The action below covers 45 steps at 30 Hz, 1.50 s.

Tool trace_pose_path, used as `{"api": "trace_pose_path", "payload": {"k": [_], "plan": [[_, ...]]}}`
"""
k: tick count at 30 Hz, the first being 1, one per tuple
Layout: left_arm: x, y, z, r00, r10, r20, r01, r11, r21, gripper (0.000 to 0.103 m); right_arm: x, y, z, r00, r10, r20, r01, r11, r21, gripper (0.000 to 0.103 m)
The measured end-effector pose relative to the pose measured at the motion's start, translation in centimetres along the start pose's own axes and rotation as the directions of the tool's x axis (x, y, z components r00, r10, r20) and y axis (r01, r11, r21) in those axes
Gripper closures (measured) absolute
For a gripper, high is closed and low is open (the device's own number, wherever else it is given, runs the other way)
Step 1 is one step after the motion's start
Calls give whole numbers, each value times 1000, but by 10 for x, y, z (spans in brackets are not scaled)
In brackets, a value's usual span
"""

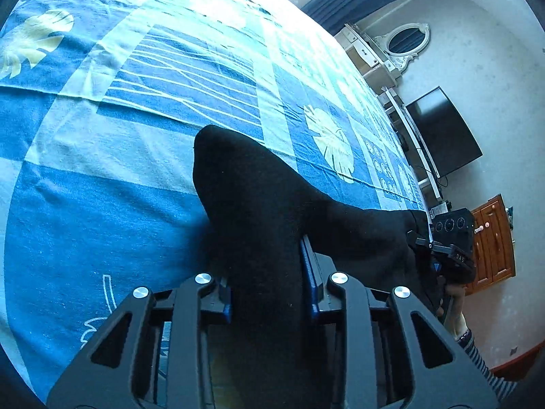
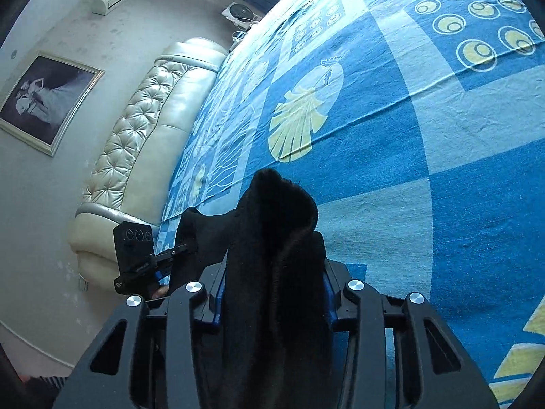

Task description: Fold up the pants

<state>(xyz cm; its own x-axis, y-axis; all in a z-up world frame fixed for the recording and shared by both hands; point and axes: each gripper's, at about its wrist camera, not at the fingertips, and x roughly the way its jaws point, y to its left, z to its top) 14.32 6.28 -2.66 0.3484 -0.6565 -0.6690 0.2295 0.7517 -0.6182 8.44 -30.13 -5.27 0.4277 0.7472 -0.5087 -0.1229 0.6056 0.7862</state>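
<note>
Both grippers are clamped on the black pants (image 1: pixel 272 204). Our left gripper (image 1: pixel 269 293) has its blue pads pressed against a bunched fold of fabric that stands up between the fingers. Our right gripper (image 2: pixel 272 293) pinches another thick bunch the same way. The pants span from one gripper to the other, held up just above the blue patterned bedsheet (image 1: pixel 102 187); where the cloth meets the sheet we can't tell. In the left wrist view the right gripper sits at the far end of the fabric, with a striped sleeve (image 1: pixel 483 364) below it. A padded headboard (image 2: pixel 136 129) runs beside the bed.
</note>
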Motion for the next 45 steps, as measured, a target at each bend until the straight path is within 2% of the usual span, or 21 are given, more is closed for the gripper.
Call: {"api": "trace_pose_path", "payload": {"k": [5, 11, 15, 17, 20, 22, 25, 45], "plan": [[-2, -11, 30, 999, 28, 37, -29, 999, 35, 79, -3, 12, 25, 997, 20, 75, -18, 999, -33, 66], [7, -26, 97, 991, 105, 81, -114, 987, 110, 80, 10, 18, 76, 990, 41, 132, -36, 998, -43, 66], [19, -13, 134, 986, 144, 88, -152, 984, 91, 80, 35, 13, 107, 990, 34, 138, -32, 999, -21, 66], [32, -1, 144, 982, 175, 66, -179, 981, 67, 80, 51, 7, 117, 993, 7, 120, -7, 1000, 0, 66], [50, 18, 143, 978, 208, 25, -209, 977, 44, 78, 68, -14, 124, 996, -21, 91, 16, 998, 56, 66], [53, 25, 140, 980, 195, 31, -196, 980, 38, 77, 75, -30, 124, 997, -30, 71, 23, 995, 100, 66], [54, 26, 135, 980, 195, 46, -197, 978, 62, 74, 78, -43, 121, 997, 8, 75, -18, 991, 132, 66], [56, 31, 133, 982, 178, 60, -181, 982, 58, 70, 78, -46, 119, 995, 39, 91, -52, 989, 141, 65]]}}
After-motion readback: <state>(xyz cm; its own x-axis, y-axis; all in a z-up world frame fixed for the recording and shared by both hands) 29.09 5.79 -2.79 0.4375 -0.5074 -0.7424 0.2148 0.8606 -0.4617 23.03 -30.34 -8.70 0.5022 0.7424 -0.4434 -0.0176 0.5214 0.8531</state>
